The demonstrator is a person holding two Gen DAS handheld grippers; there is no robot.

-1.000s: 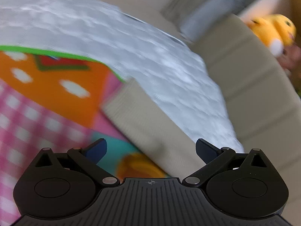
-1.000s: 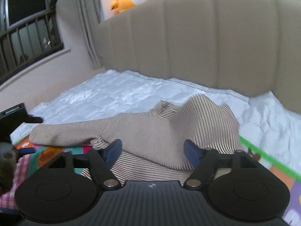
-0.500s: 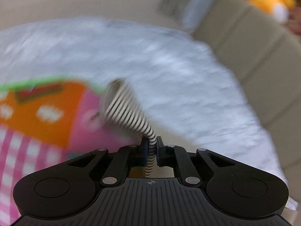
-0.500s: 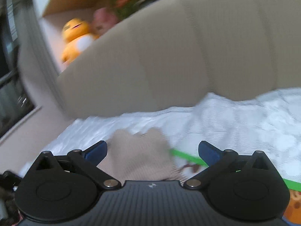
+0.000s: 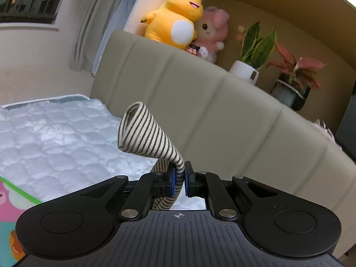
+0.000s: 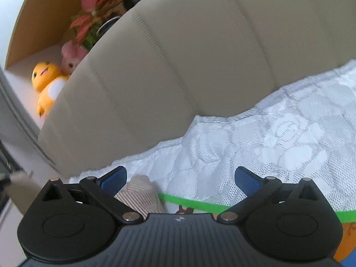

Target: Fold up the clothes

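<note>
Looking along our left gripper, we see its blue pads pressed together on a striped garment, whose cuff curls upward in the air above the white quilted mattress. Behind stands a beige padded headboard, with a yellow plush toy, a pink plush toy and potted plants on the ledge above it. Along our right gripper, the fingers are spread wide and hold nothing. A bunched part of the striped garment lies just below the left finger, beside the green-edged play mat on the mattress.
</note>
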